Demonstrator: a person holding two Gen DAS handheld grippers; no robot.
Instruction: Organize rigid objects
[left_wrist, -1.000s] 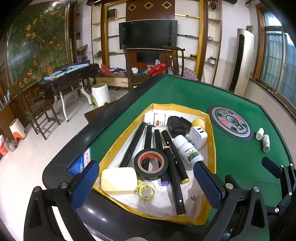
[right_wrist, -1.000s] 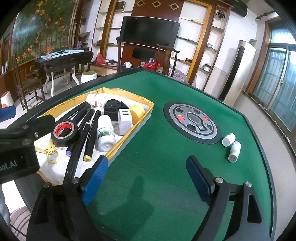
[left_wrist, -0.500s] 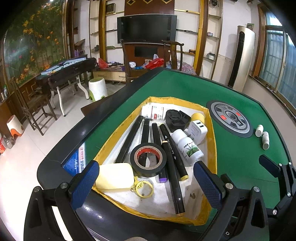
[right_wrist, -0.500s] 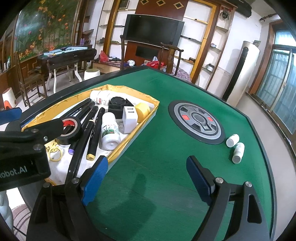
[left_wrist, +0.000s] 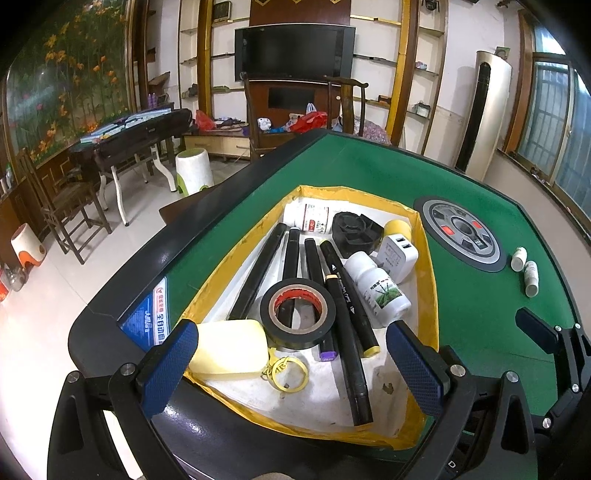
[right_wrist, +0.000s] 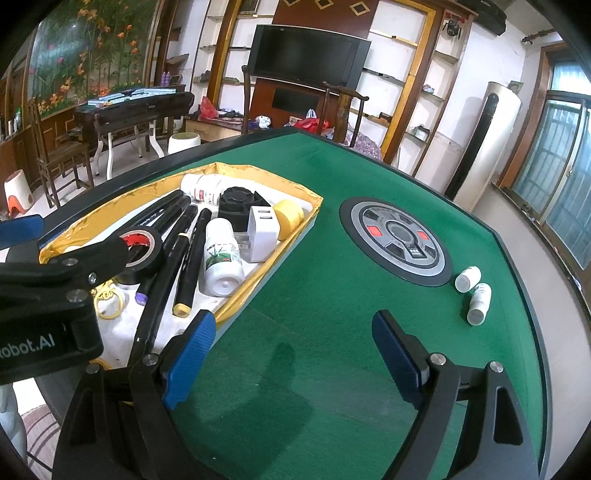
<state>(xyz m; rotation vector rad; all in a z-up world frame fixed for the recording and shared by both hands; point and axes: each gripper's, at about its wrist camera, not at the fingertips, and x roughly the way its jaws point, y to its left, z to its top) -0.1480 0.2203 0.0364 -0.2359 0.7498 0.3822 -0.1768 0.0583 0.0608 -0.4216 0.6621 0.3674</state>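
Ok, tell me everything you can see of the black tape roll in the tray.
The black tape roll is a glossy ring of what looks like electrical tape, with a red inner core showing around its open centre. It lies roughly flat, slightly tilted, on top of the long black markers in the yellow-rimmed tray, so they show through its hole. Its near edge sits beside the pale yellow case and the yellow key ring. Neither tool touches it.

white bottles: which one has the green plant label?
The large bottle in the yellow tray, beside the markers. The far tray bottle has red print; the two small bottles lie on the felt.
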